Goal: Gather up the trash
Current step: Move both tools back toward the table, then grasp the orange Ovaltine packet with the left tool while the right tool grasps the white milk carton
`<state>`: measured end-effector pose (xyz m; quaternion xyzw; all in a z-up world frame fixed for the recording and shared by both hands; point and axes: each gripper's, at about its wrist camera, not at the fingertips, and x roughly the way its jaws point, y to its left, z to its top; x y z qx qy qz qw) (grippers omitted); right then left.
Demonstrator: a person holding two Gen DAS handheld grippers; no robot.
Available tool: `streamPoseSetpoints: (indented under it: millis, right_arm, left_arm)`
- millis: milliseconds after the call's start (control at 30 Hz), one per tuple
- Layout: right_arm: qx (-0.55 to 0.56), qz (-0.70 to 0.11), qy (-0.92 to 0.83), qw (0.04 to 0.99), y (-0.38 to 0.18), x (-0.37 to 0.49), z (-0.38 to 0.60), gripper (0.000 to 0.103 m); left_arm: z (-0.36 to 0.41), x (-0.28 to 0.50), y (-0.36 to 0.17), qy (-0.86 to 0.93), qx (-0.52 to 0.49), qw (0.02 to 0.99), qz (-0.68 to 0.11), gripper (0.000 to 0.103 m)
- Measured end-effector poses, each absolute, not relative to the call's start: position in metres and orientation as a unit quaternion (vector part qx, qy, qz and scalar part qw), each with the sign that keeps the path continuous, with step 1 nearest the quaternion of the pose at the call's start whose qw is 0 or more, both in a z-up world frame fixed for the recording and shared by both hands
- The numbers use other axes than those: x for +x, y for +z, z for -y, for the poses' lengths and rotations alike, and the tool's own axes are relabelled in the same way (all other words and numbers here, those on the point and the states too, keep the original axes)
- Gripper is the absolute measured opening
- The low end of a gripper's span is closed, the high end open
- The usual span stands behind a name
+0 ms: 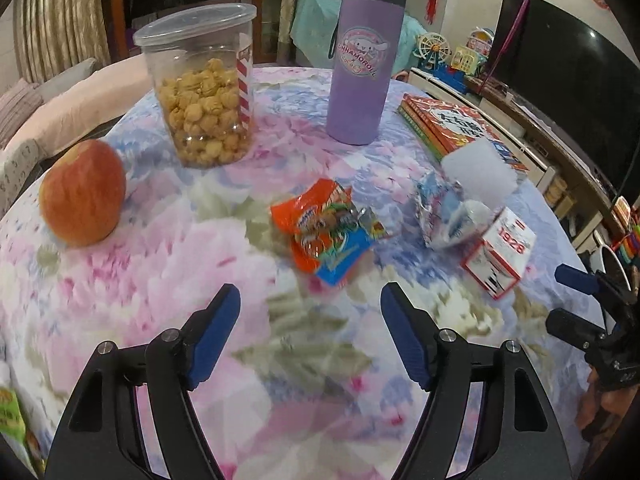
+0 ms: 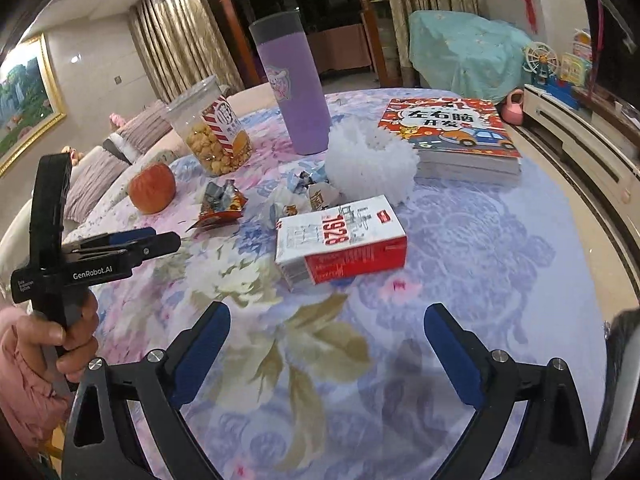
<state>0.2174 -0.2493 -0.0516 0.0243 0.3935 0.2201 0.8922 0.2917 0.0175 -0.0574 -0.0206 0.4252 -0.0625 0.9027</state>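
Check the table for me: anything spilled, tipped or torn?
Nothing spilled. The small carton lies on its side, and the orange snack wrapper and blue-white wrapper sit torn and crumpled mid-table. The jar and purple bottle stand upright.

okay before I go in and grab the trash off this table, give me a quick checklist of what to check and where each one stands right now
1. Left gripper open with nothing between its jaws: ok.
2. Right gripper open and holding nothing: ok.
3. Orange snack wrapper lies just ahead of the left gripper, nothing in the way: ok.
4. Red and white carton lies ahead of the right gripper, on its side: ok.
5. Crumpled blue and white wrappers sit tight against the carton and the white puffy thing; separate grab: cannot tell.
6. A bin to drop things into: none in view, cannot tell.
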Motion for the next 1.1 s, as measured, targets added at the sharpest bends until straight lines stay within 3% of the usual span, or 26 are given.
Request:
streamPoseSetpoints:
  millis: [400,433,567,633,1100]
  right_arm:
    - [-0.023,-0.415,0.236,0.879,-0.067,0.265,0.227,0.099]
    - [-0.023,-0.415,0.237,0.878,-0.068,0.266,0.227,0.099]
    - [-0.013,-0.415,0.242,0.877,-0.069,0.272,0.227,0.096]
    - [-0.013,-0.411,0.238,0.880,-0.068,0.272,0.228,0.091]
    - [0.049,-0.389,0.215,0.894,-0.052,0.207,0.261,0.090]
  left_arm:
    - [-0.009,0.327,-0.078,-0.066,0.012,0.901,-0.429,0.076]
    - [-0.009,0.328,-0.078,-0.067,0.011,0.900,-0.430,0.074]
    - [-0.006,0.331,-0.078,-0.089,0.008,0.899,-0.429,0.025]
    - [-0.003,0.330,-0.078,-0.093,0.013,0.899,-0.428,0.022]
    - [0.023,0.259,-0.062,-0.139,-0.019,0.897,-0.418,0.018]
